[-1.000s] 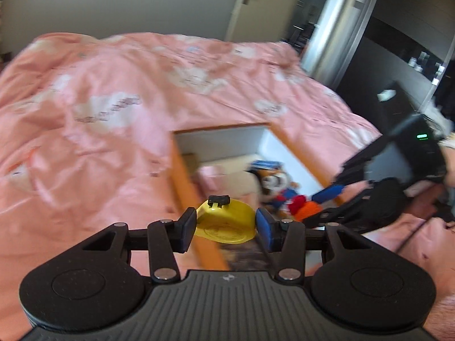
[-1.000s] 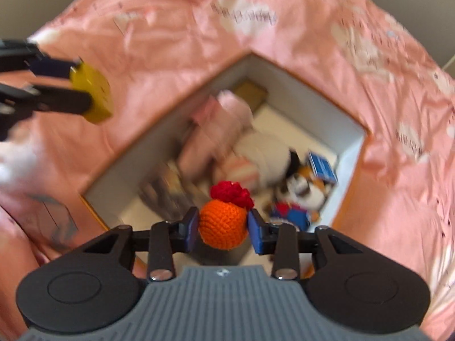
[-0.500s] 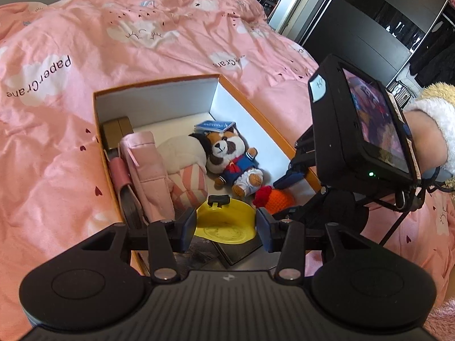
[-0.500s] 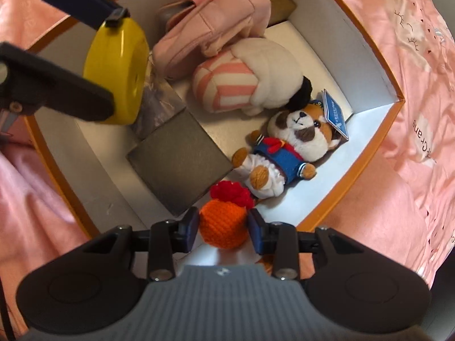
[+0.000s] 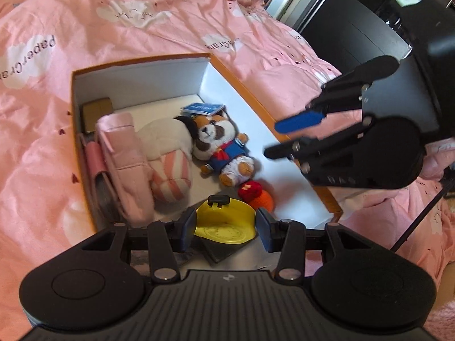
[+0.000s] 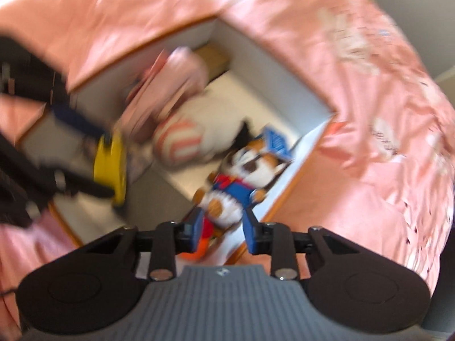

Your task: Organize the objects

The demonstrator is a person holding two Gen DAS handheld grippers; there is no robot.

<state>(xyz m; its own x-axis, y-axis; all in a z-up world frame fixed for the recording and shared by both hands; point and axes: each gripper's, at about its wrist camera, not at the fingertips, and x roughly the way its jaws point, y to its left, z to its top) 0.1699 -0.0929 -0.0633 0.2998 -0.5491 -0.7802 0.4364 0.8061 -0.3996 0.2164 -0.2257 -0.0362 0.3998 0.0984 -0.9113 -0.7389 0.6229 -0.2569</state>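
Right gripper (image 6: 222, 228) has released the crochet ball (image 5: 260, 196); jaws now apart, empty.
Ball lies in the box (image 5: 142, 63) beside the plush (image 5: 220, 142); left gripper (image 5: 226, 226) grips yellow tape measure (image 5: 224, 221); right view blurred.

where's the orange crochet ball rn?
In the left wrist view the orange crochet ball lies on the box floor, free of the open right gripper, beside the plush dog's feet.

Bed covered by a rumpled pink duvet (image 5: 148, 28) printed with white clouds and small dark hearts, glossy black wardrobe fronts (image 5: 355, 42) behind it at the upper right, bright daylight across the fabric, pale wall (image 6: 443, 65) at the edge.
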